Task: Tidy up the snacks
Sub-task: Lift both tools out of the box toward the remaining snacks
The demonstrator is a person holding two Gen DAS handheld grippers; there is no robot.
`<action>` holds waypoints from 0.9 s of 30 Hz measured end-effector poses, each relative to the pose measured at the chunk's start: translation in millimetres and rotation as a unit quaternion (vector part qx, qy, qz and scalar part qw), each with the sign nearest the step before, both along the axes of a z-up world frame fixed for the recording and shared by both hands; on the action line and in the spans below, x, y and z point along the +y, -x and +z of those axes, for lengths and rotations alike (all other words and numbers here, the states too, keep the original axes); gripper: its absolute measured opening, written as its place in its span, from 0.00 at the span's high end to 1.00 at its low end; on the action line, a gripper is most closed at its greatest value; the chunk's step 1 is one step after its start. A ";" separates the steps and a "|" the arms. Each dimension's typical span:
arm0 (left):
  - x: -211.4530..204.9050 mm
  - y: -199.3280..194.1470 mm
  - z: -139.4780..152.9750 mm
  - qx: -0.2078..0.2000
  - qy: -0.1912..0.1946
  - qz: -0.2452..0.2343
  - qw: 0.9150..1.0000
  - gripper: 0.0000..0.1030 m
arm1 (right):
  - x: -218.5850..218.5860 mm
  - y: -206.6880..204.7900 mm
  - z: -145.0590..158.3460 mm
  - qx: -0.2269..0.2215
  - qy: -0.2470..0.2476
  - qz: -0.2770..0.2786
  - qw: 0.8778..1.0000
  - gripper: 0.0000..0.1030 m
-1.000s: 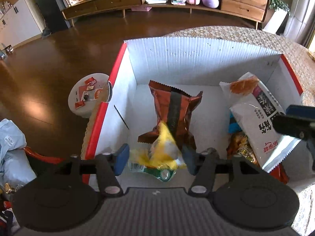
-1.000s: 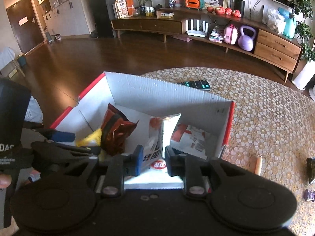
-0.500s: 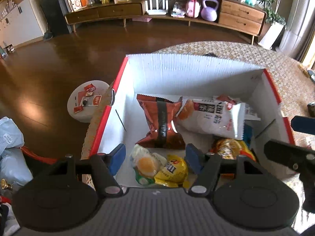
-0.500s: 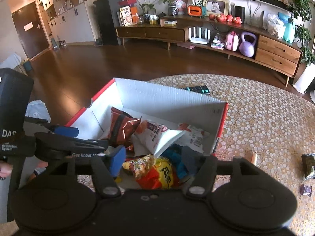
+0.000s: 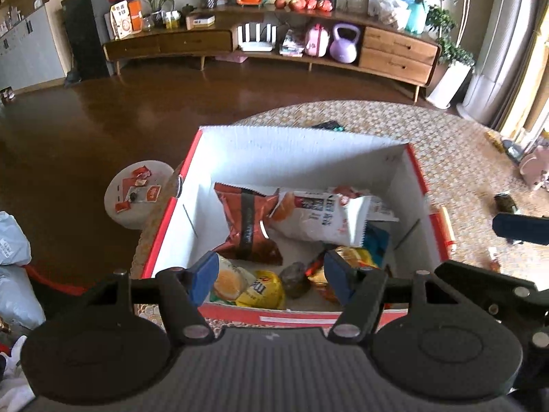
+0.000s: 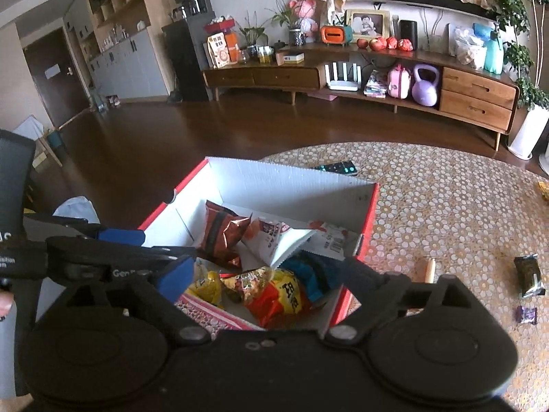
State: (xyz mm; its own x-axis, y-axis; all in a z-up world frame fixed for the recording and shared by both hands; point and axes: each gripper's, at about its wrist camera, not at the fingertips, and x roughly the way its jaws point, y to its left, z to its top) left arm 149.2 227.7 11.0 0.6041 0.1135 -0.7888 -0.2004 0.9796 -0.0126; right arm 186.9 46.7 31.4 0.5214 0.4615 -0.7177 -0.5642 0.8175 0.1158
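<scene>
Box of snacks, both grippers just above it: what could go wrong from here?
1. The white bag lies tilted on top of the pile, one corner sticking up. It may slide or snag when more goes into the box.
2. The left gripper and the right gripper, whose jaws are opening with nothing between them, hang close together over the near edge. They could bump.
3. Several snacks remain on the table, such as the dark packet, and the box looks crowded at the near end.

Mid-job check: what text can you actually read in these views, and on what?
"Gen…", cut off: left gripper, on its arm, in the right wrist view.
"…isition" over "…em", cut off: the same gripper's body, same view.
Red-yellow pack: large characters, not legible.
White pack: print too blurred.
Yellow pack: print too blurred.
</scene>
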 end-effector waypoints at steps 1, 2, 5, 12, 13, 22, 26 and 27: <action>-2.1 1.8 2.4 -0.003 0.001 -0.001 1.000 0.35 | -3.2 1.8 1.7 0.000 -0.003 0.000 1.000 0.09; -4.5 4.1 4.6 -0.006 0.003 -0.002 1.000 0.34 | -5.9 3.9 2.8 0.000 -0.006 -0.001 1.000 0.09; -13.8 10.2 10.2 -0.016 0.004 -0.011 1.000 0.31 | -15.6 8.9 7.4 0.000 -0.016 -0.002 1.000 0.06; -37.9 20.8 25.1 -0.042 0.004 -0.030 0.999 0.29 | -40.5 23.2 19.8 -0.010 -0.027 -0.009 1.000 0.03; -42.8 22.1 27.4 -0.046 0.005 -0.034 0.998 0.29 | -44.7 24.5 21.8 -0.011 -0.029 -0.010 0.999 0.02; -85.7 31.0 40.3 -0.072 0.013 -0.064 0.995 0.22 | -94.0 36.7 34.9 -0.025 -0.042 -0.018 0.999 0.01; -105.3 30.4 40.4 -0.081 0.023 -0.079 0.993 0.18 | -118.8 37.3 37.9 -0.030 -0.040 -0.033 0.998 0.01; -110.0 29.7 39.7 -0.083 0.027 -0.084 0.993 0.18 | -124.5 36.5 38.4 -0.031 -0.039 -0.038 0.998 0.01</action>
